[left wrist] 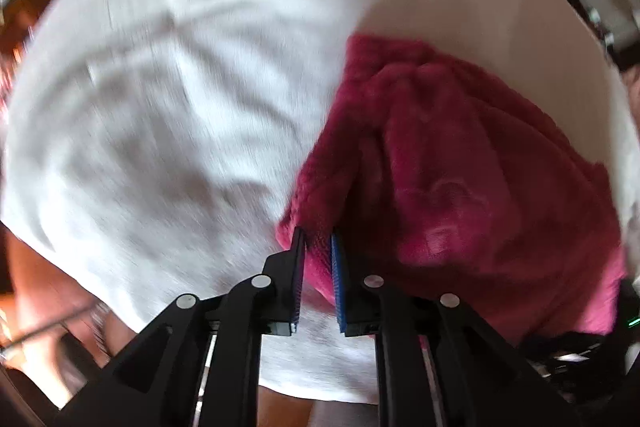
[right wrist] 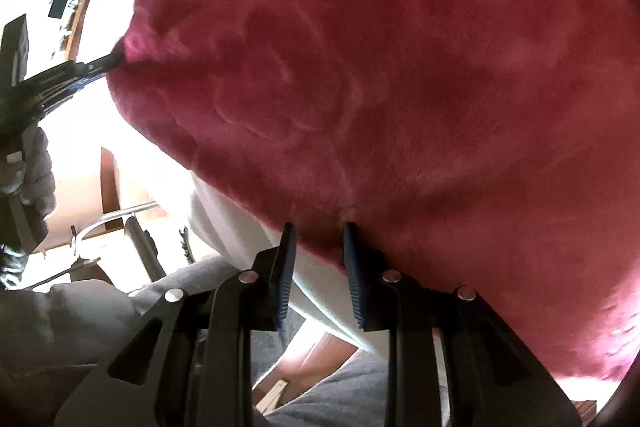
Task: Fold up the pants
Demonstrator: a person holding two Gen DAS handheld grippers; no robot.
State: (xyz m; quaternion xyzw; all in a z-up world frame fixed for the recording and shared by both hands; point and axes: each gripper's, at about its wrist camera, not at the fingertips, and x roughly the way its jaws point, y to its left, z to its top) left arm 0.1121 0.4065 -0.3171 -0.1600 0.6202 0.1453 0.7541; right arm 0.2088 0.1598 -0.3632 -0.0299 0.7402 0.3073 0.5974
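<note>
The magenta fleece pants [left wrist: 460, 167] lie bunched on the right part of a white cloth-covered surface [left wrist: 160, 107]. My left gripper [left wrist: 316, 237] points down at their left edge, with a fold of the pink fabric filling the narrow gap between its blue pads. In the right wrist view the pants [right wrist: 400, 67] fill most of the picture. There the left gripper [right wrist: 114, 59] pinches a corner that is drawn out to a point. My right gripper [right wrist: 319, 229] grips the pants' near hem between its tips, and a crease runs up from that spot.
The white surface's edge [right wrist: 320, 291] runs under the hem. Beyond it are the person's grey clothing [right wrist: 340, 387] and a wooden floor [right wrist: 320, 347]. A metal frame [right wrist: 120, 215] and room clutter stand at the left. A dark device with a green light [left wrist: 628, 315] sits at the right edge.
</note>
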